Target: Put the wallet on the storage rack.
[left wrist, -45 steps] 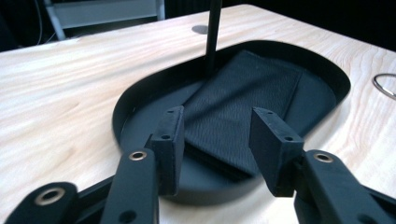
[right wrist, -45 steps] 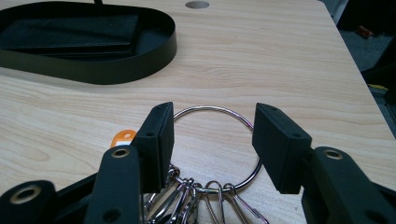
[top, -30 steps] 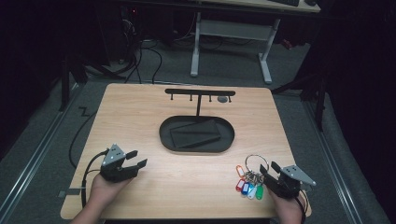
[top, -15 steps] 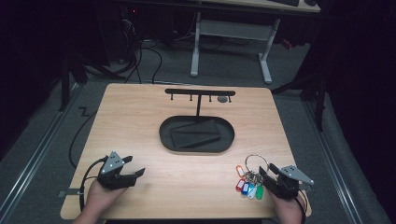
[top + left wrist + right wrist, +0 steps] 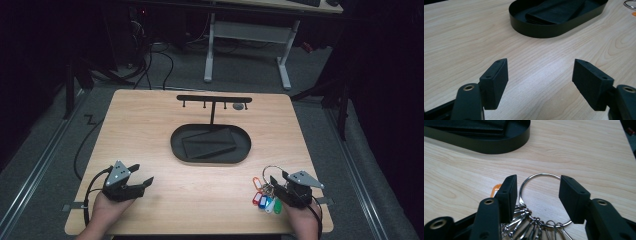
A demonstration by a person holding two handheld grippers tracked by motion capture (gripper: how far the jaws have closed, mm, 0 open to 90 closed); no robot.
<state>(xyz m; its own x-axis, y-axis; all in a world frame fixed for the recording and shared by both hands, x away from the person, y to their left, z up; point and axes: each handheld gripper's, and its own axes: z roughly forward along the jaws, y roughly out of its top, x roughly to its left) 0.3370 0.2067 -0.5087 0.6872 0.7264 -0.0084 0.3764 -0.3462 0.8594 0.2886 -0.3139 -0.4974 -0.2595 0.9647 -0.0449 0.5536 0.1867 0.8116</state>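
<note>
High view: key ring (image 5: 272, 171) with coloured tags (image 5: 266, 201) lying flat on wooden table (image 5: 150, 135) near the front right corner, ring end toward the far edge, tag bunch toward the near edge; long axis roughly front to back. Right gripper (image 5: 281, 192) low over the bunch, aimed left and slightly away, held in right hand (image 5: 301, 222) entering from the bottom edge. Left gripper (image 5: 141, 179) near the front left corner, aimed right, held in left hand (image 5: 107, 215), well apart from the keys. Black oval tray (image 5: 177, 145) at table centre with a dark flat wallet (image 5: 207, 144) inside; black hook rack (image 5: 214, 99) behind it. Dark room, grey floor, white desk frame (image 5: 245, 45) beyond.

Left gripper view: jaws spread wide, just opened further, only bare wood between; tray (image 5: 554, 28) ahead.

Right gripper view: jaws spread, just opened further, straddling the ring (image 5: 544, 176); left pad just beside the wire, contact not discernible. Metal clips (image 5: 524, 220) bunched at the base, orange tag (image 5: 495, 188) beside the left jaw.
</note>
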